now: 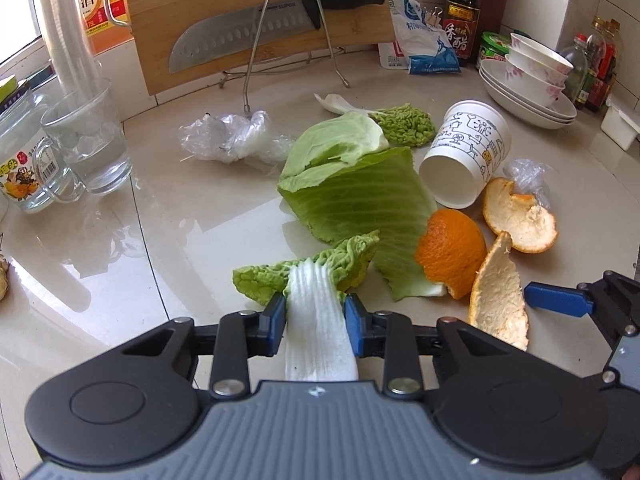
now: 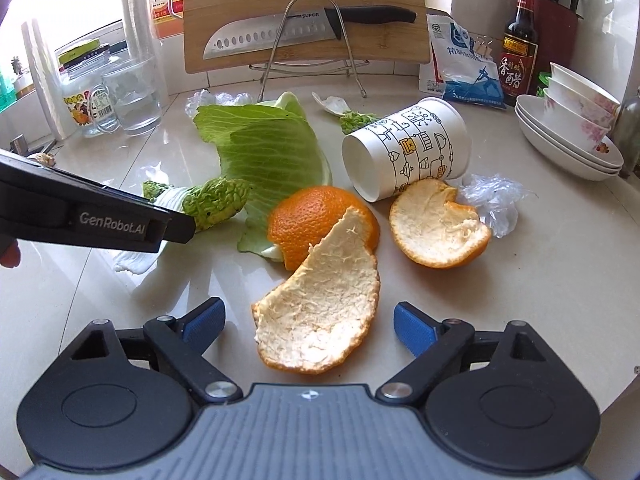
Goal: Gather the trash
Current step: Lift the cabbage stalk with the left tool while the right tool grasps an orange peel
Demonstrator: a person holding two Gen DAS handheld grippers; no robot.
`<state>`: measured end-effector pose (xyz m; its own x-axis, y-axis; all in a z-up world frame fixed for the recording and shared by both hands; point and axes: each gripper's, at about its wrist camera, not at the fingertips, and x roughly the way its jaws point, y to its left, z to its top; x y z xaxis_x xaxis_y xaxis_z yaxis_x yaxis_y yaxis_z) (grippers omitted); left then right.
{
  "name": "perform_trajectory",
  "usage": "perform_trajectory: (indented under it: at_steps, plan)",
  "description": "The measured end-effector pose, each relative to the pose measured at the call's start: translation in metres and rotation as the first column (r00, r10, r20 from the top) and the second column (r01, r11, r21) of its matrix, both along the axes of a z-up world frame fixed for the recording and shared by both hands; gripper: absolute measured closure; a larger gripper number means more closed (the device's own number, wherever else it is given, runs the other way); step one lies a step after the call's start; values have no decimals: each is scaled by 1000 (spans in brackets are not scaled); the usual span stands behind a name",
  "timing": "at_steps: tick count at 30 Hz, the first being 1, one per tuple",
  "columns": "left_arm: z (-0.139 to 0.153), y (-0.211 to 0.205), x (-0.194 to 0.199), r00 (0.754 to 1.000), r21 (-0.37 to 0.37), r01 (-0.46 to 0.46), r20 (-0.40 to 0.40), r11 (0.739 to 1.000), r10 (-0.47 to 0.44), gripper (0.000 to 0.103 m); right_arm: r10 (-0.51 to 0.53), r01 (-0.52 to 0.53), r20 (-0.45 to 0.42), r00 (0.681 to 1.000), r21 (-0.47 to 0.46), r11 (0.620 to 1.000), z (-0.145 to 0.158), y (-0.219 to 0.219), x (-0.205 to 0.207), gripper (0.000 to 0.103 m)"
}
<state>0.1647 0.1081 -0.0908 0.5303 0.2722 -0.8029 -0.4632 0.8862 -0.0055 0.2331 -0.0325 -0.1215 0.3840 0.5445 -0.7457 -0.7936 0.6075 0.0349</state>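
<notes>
My left gripper (image 1: pixel 315 312) is shut on the white stalk of a napa cabbage leaf (image 1: pixel 316 276) that lies on the counter; the leaf also shows in the right wrist view (image 2: pixel 212 200). My right gripper (image 2: pixel 310 320) is open, its blue pads either side of an orange peel (image 2: pixel 320 312) lying pith-up. Two more orange peels (image 2: pixel 320 216) (image 2: pixel 438 226), a large cabbage leaf (image 2: pixel 264 148), a tipped paper cup (image 2: pixel 404 148), a small leaf scrap (image 2: pixel 354 118) and crumpled plastic film (image 2: pixel 494 198) (image 1: pixel 232 138) lie around.
A cutting board with a knife (image 1: pixel 256 20) stands on a wire rack at the back. A glass (image 1: pixel 90 140) and a jar (image 1: pixel 20 160) stand at left. Stacked bowls and plates (image 2: pixel 572 136), a vinegar bottle (image 2: pixel 518 44) and a salt bag (image 2: pixel 464 64) stand at right.
</notes>
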Motion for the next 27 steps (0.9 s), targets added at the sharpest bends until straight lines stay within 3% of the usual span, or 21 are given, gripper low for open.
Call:
perform_trajectory:
  at_steps: [6,15,27]
  plan:
    - [0,5,-3,1000,-5,25,-2,1000,-25,73,-5,6,31,999,-29,1000,3,4,-1,35]
    - [8,5,-5,995,-1,99,-13,995,-99,73,-18,19,31,999,-28,999,12,-1,-2,49]
    - [32,-7,-13,969,0,243,-35,970,-243,73,-24,25,51,998,-13,1000,38,-22,-12,51]
